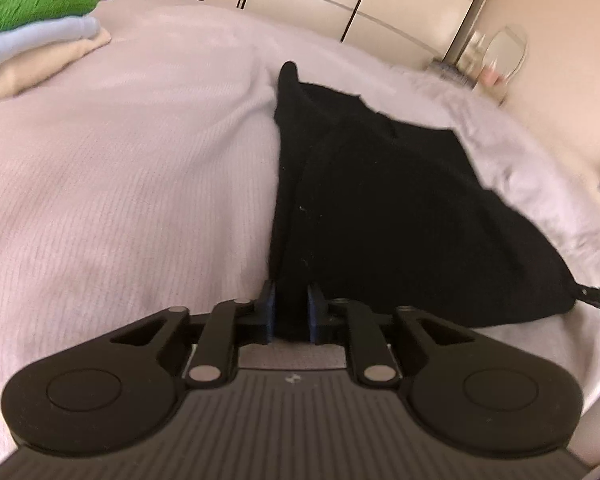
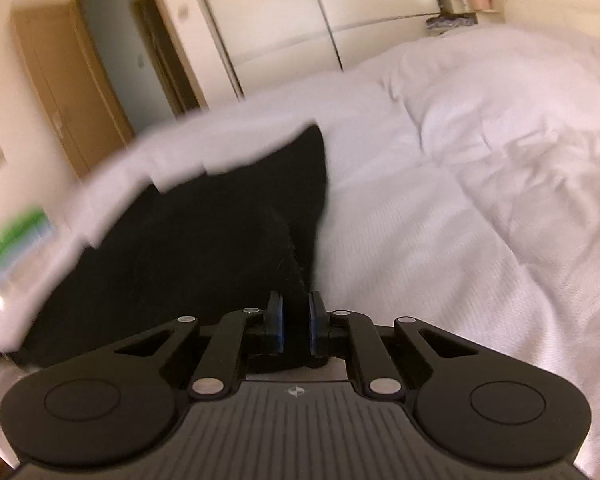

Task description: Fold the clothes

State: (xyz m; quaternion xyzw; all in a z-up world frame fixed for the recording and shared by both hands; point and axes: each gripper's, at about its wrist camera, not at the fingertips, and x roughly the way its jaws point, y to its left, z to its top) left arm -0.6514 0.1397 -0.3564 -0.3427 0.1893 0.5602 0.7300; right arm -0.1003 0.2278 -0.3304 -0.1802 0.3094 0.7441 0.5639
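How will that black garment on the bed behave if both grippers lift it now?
The black garment will probably sag between the left gripper and right gripper, since it already creases and drapes. It looks knitted, so likely grippy, not slippery. Probably light.

We see a black knitted garment point(image 1: 400, 208) lying on the bed, stretching away ahead of both grippers. One near corner is pinched in the left gripper point(image 1: 291, 312), the other in the right gripper point(image 2: 296, 328); its far end tapers to a raised point.
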